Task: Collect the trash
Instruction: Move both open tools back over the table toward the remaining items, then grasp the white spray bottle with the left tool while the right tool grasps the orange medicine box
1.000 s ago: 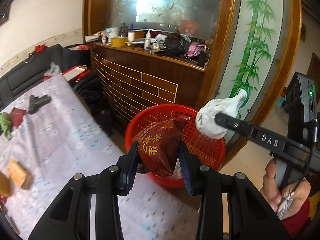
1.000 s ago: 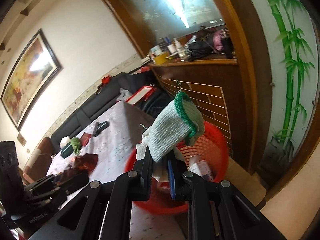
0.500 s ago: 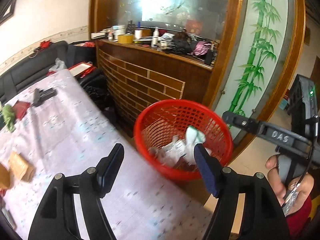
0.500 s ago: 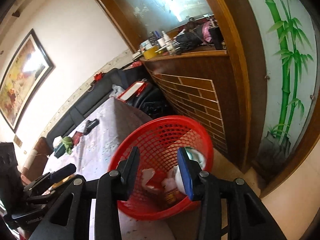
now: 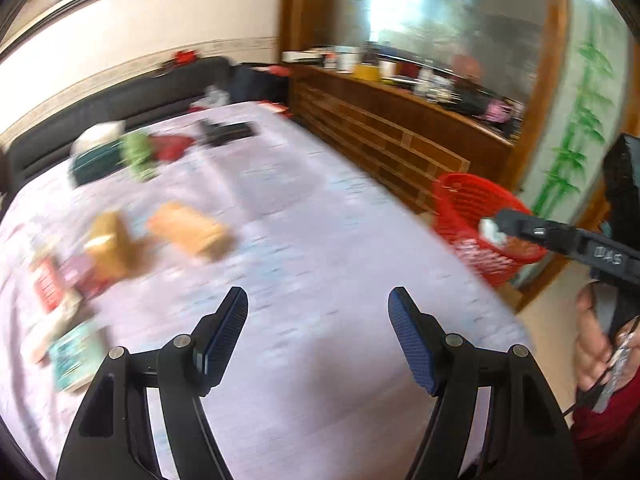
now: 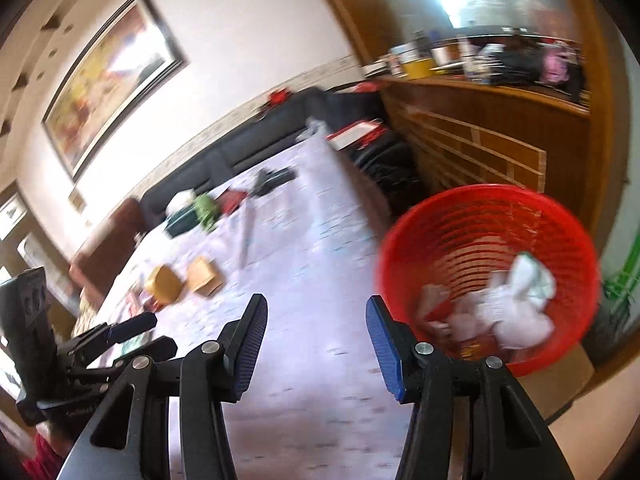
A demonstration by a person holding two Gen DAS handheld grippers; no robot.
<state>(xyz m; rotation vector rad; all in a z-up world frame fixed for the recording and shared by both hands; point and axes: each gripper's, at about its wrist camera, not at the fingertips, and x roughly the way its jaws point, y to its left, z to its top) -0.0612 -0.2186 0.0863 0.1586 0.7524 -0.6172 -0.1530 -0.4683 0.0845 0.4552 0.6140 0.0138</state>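
1. I am holding my left gripper (image 5: 318, 332) over the near part of the lilac tablecloth (image 5: 320, 248), jaws spread wide and empty; my right gripper (image 6: 316, 338), whose jaws have just been opening, is also carrying nothing.

2. Beside my right fingers the red basket (image 6: 440, 216) is sitting off the table's edge with white crumpled trash (image 6: 516, 312) already inside; swinging wide past it, I am risking clipping its rim and tipping it.

3. Further out, two tan packets (image 5: 188, 232) and a scatter of wrappers (image 5: 60, 280) are lying close together; everything is smeared by motion, so I am likely to misjudge the reach and pinch cloth or two pieces at once.

4. Farthest, a green item (image 5: 138, 156) and a black object (image 5: 224, 132) are waiting near the sofa; whether they are trash I cannot tell.
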